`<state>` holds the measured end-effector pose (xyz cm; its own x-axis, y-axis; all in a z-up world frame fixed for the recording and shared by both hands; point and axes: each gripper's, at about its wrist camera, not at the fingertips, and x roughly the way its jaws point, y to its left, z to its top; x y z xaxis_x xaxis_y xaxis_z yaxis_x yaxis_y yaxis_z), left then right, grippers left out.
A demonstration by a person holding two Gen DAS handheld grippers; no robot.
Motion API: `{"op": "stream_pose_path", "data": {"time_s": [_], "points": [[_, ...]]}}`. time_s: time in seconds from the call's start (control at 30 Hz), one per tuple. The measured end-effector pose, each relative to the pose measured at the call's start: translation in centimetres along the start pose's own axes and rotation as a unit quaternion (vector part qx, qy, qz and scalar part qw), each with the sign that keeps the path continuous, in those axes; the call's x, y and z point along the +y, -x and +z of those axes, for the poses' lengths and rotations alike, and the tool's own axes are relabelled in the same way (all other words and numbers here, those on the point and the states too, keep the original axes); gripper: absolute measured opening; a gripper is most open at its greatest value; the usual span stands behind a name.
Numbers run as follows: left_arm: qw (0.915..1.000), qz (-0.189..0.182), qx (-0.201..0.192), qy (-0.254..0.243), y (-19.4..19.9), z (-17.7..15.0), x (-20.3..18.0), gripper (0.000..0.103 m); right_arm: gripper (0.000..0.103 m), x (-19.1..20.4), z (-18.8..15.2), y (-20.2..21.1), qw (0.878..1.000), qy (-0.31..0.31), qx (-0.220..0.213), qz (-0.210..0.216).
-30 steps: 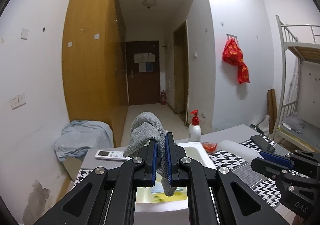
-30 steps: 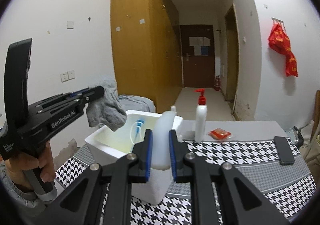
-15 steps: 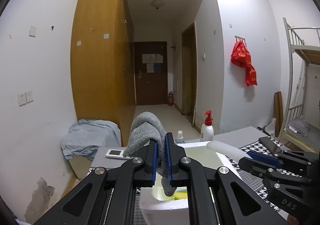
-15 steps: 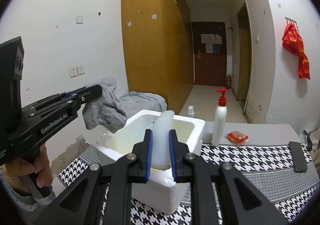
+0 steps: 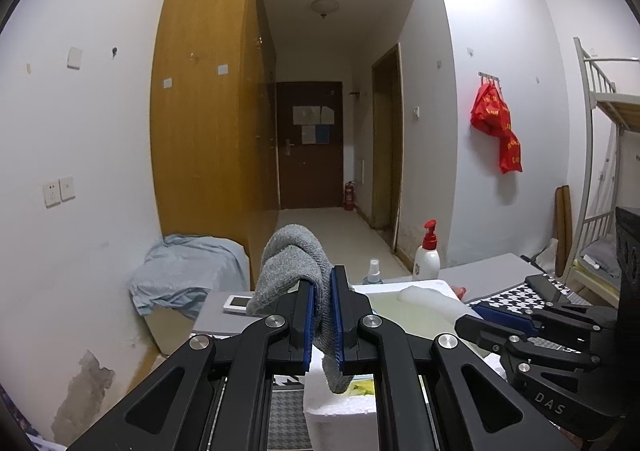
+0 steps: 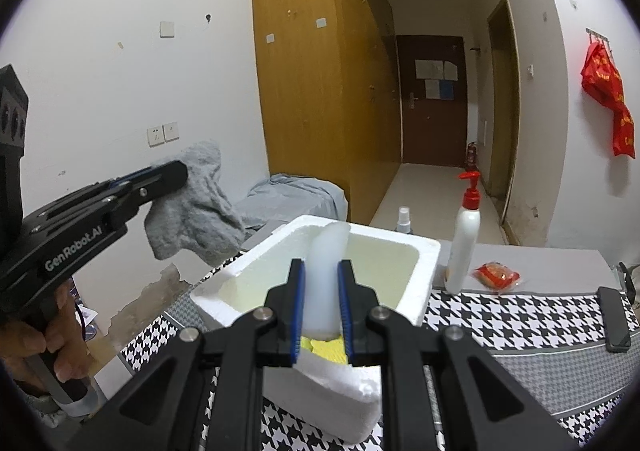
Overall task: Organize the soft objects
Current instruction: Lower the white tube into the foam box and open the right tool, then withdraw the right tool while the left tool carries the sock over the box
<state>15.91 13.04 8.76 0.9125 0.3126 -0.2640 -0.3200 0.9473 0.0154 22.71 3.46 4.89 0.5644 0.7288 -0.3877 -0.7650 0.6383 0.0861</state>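
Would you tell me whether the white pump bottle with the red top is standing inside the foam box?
No, the pump bottle stands upright on the table beside the foam box, outside its right wall.

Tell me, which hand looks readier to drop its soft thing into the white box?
Probably the right gripper: its white foam piece hangs over the box. The left gripper's grey cloth hangs beside the box.
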Motion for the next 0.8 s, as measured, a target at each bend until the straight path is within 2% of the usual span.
{"op": "stream_pose_path", "data": {"time_s": [0.33, 0.43, 0.5, 0.53, 0.8], "points": [[0.9999, 0.008, 0.006, -0.006, -0.7, -0.1, -0.5, 0.009, 0.020, -0.4, -0.2, -1.2, 1.000, -0.006, 0.009, 0.008], [0.9999, 0.010, 0.007, -0.004, -1.0, -0.2, -0.4, 0.009, 0.036, -0.5, -0.1, -1.5, 1.000, -0.011, 0.006, 0.005], [0.9999, 0.011, 0.008, -0.002, -1.1, -0.2, -0.2, 0.009, 0.085, -0.7, -0.2, -1.5, 1.000, -0.014, 0.004, 0.005], [0.9999, 0.011, 0.009, -0.002, -1.2, -0.2, -0.2, 0.009, 0.091, -0.9, -0.3, -1.3, 1.000, -0.021, 0.000, 0.013], [0.9999, 0.011, 0.011, -0.001, -1.5, -0.3, -0.3, 0.009, 0.092, -0.9, -0.2, -0.8, 1.000, -0.019, -0.002, 0.002]]}}
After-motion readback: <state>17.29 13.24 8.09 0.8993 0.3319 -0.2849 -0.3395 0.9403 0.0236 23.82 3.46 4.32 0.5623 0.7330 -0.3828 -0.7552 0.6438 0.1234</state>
